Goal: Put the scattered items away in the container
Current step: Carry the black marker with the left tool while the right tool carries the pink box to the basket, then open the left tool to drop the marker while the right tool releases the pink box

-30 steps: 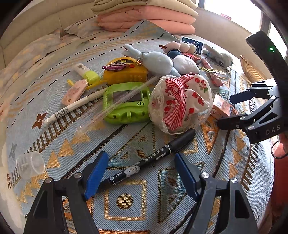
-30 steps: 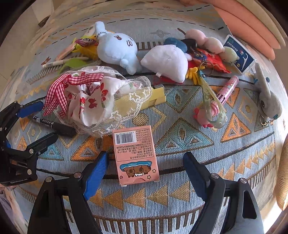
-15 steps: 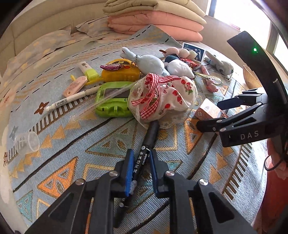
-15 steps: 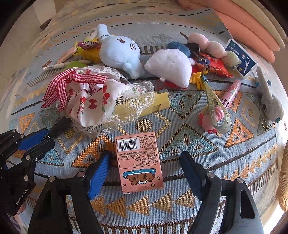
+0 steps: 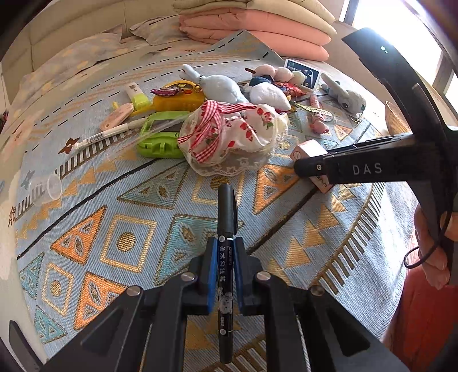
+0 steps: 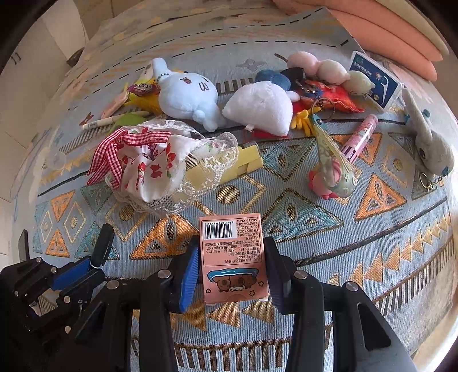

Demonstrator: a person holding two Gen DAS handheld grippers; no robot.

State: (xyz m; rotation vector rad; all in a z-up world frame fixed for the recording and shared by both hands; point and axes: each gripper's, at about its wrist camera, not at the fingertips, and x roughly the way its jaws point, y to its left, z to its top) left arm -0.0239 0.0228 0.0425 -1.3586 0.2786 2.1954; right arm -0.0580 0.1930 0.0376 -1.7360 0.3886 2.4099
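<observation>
My left gripper is shut on a black marker, which points straight ahead and is held a little above the patterned rug. The right wrist view shows that gripper low at the left with the marker in it. My right gripper straddles a pink card box lying on the rug. Its jaws are closing, and the pads stand just off the box's sides. From the left wrist the same box shows behind the right gripper. A wicker basket sits at the far right.
Beyond lie a lace pouch with a red check bow, a blue plush, a white plush, a grey plush, a green case, a white pen and a clear cup. Folded blankets are stacked at the back.
My left gripper closed on the marker, lifted it and swung it to point forward. The right jaws narrowed from wide apart to just off the pink box's sides.
</observation>
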